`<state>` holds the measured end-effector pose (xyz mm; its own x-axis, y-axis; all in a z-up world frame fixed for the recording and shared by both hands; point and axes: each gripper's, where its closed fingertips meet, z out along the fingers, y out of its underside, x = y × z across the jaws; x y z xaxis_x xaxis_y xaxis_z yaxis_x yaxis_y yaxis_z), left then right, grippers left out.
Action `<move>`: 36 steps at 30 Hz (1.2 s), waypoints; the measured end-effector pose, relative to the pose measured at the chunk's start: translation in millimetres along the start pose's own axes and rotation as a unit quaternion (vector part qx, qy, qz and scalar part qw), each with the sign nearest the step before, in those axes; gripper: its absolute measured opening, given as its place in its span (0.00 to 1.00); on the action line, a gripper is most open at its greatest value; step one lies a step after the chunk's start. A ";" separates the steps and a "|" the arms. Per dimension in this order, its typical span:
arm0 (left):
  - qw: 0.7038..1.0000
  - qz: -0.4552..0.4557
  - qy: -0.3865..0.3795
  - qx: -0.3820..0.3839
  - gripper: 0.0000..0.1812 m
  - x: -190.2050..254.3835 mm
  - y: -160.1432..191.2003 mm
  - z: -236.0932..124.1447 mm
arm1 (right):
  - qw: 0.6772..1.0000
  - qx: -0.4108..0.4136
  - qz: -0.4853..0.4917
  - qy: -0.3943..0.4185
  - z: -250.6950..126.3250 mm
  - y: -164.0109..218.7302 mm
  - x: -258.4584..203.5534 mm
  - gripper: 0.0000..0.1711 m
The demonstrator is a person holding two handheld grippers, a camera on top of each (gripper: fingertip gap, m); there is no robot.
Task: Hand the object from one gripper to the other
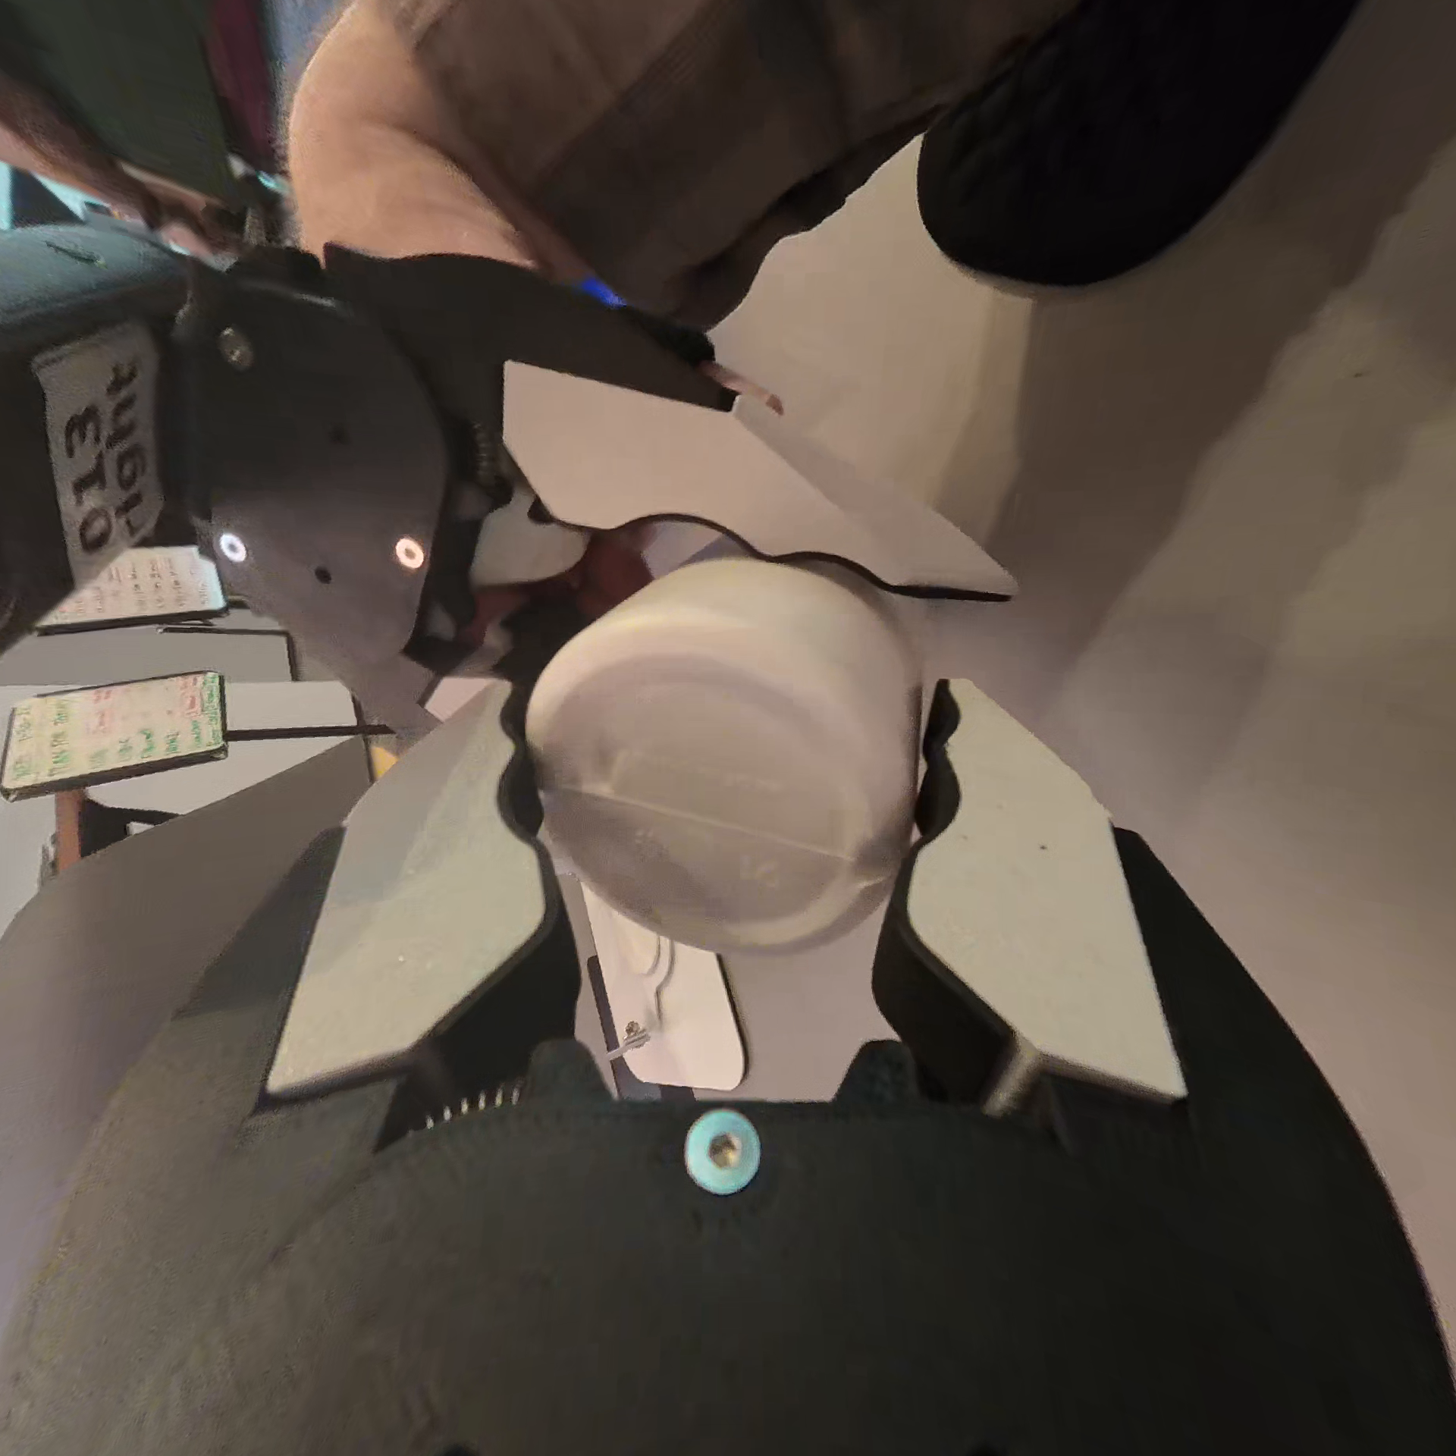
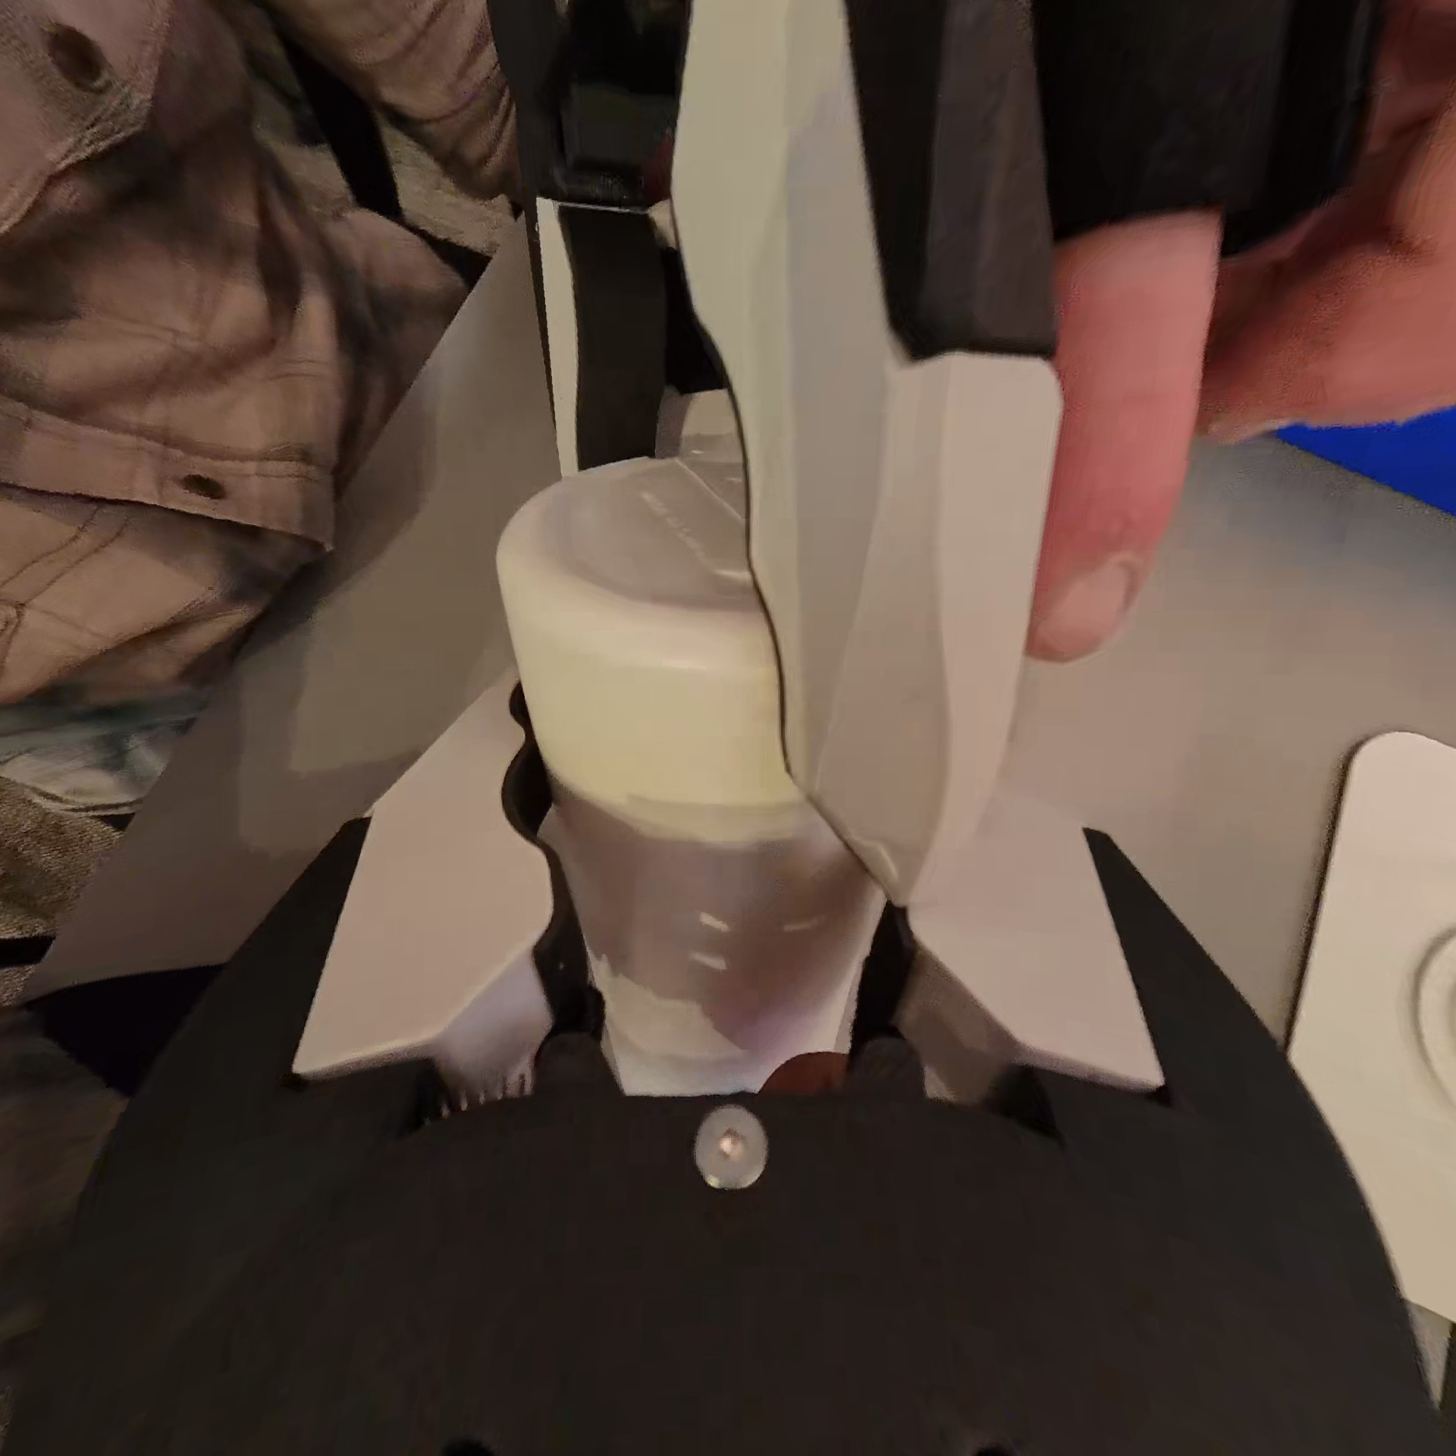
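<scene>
Pale grey tabletop (image 1: pixel 1261 551) below; translucent white cylindrical plastic bottle (image 1: pixel 725 756) pinched at both ends, base between left gripper (image 1: pixel 721 776) fingers, body within right gripper (image 2: pixel 709 867) fingers, long axis running between both.

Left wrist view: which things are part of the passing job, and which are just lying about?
Part of the job:
- round white plastic bottle
- left gripper, closed on the bottle's base end
- right gripper, closed on its other end

Just lying about:
- flat white rounded plate on the table
- handwritten paper cards at the left edge
</scene>
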<state>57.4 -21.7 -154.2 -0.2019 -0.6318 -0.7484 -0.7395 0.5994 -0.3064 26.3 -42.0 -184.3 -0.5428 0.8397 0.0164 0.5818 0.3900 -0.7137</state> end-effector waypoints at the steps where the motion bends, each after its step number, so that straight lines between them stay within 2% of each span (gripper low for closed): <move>1: 1.000 0.008 0.000 -0.009 0.51 1.6 0.7 2.0 | 1.000 -0.005 0.002 -0.005 0.8 3.1 -1.3 0.53; 9: 1.000 0.018 -0.002 -0.004 0.51 4.0 -8.5 9.9 | 0.999 -0.014 0.000 -0.032 -3.6 12.2 -11.8 0.54; 21: 0.999 0.009 -0.037 0.028 0.51 -9.9 -10.2 10.0 | 1.000 0.013 0.014 -0.004 -17.2 7.0 -3.6 0.53; 28: 0.997 -0.015 -0.068 0.034 0.51 -25.9 -1.2 2.6 | 0.997 0.019 0.017 0.079 -35.5 6.6 19.0 0.64; 33: 0.988 -0.100 -0.100 0.064 0.51 -51.0 18.1 -8.5 | 0.975 0.039 0.004 0.217 -77.5 -1.3 48.6 0.66; 36: 0.976 -0.167 -0.105 0.087 0.51 -62.7 32.8 -12.3 | 0.949 0.012 -0.017 0.314 -103.2 4.2 68.2 0.66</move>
<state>37.9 31.5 -110.0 0.1821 -0.7024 -0.6881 -0.6169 0.4633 -0.6362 54.3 56.0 -114.0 -0.0893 0.8897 0.4478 0.5525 0.4183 -0.7209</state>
